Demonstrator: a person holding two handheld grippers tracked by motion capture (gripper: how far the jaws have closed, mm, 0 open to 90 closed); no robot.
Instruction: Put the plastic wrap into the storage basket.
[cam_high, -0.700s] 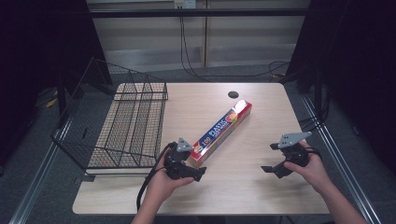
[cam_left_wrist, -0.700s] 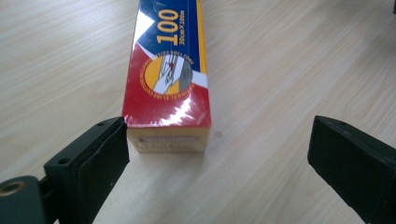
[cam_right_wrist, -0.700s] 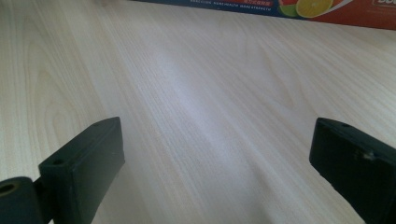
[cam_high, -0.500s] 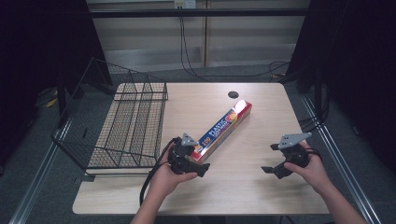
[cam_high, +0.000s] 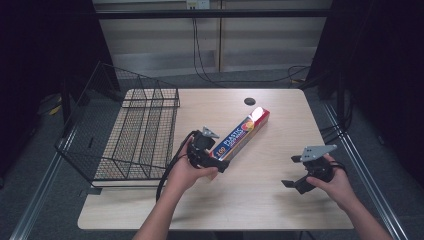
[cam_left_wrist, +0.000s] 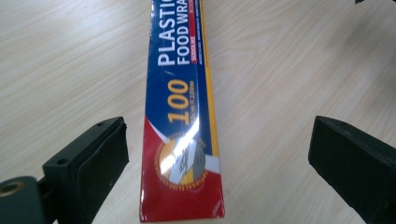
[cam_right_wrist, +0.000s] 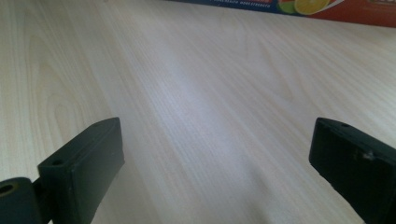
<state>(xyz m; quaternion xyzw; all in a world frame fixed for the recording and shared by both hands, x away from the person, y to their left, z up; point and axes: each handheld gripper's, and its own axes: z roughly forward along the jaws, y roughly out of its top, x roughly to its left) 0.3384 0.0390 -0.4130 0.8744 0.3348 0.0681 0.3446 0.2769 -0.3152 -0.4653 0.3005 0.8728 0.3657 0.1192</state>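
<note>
My left hand-held gripper (cam_high: 212, 159) sits at the near end of the plastic food wrap box (cam_high: 241, 133), which lies flat on the table (cam_high: 260, 200) and runs diagonally away from me toward a small dark hole (cam_high: 249, 101) in the tabletop. In the left gripper view the box's (cam_left_wrist: 182, 140) near end lies between my two jaws, which stand wide apart; there is bare wood on both sides, so neither pad touches it.

My right hand-held gripper (cam_high: 300, 172) rests well apart from the box, near the table's right side, its jaws also spread wide with nothing but table between them. In the right gripper view the box (cam_right_wrist: 327, 8) shows as a strip along the top edge.

The wire basket (cam_high: 100, 165) stands at the table's left edge, just beside my left hand (cam_high: 187, 172). I can see only its mesh floor inside.
</note>
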